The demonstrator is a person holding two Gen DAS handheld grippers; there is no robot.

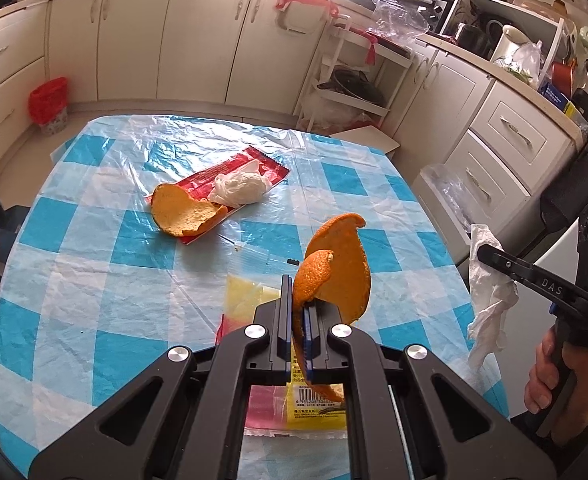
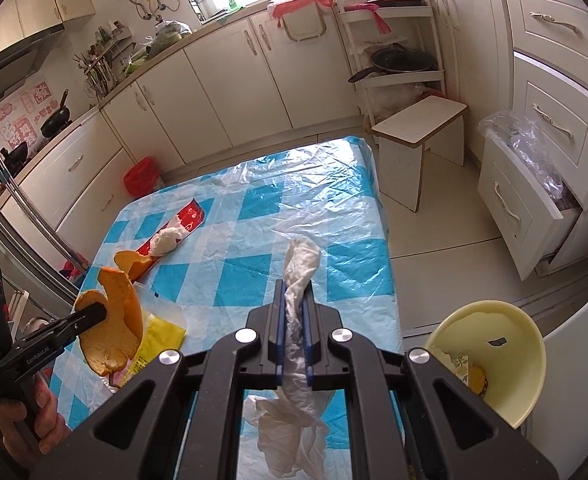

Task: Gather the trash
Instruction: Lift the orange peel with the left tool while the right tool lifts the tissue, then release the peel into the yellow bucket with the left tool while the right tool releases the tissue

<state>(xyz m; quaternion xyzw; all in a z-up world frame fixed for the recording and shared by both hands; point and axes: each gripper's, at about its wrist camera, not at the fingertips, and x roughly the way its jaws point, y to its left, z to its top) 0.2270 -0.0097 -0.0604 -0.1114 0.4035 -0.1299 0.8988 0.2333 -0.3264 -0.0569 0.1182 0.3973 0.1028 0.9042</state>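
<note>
The kitchen had cream cabinets on all sides, and the desk (image 1: 73, 240) wore a blue-and-white checked plastic cover. You had your left tool (image 1: 297, 312) clenched on a curl of orange peel (image 1: 340, 264), lifted clear of the desk, and your right tool (image 2: 296, 308) clamped on a crumpled tissue (image 2: 300, 268) whose loose end hung below the jaws. Another peel (image 1: 185, 212), a white wad (image 1: 239, 188) and a red wrapper (image 1: 253, 166) lay together farther up the desk; a yellow packet (image 1: 314, 412) sat under the left tool.

To do this step well, I would judge that you should have kept both grips firm and carried each piece over the yellow bowl (image 2: 490, 344) before letting go, the trailing tissue first so it did not snag.

Only the right wrist view showed that bowl, just off the desk's near corner, with scraps already in it. Only the left view showed the packet's barcode and your hand (image 1: 550, 376) on the right handle.
</note>
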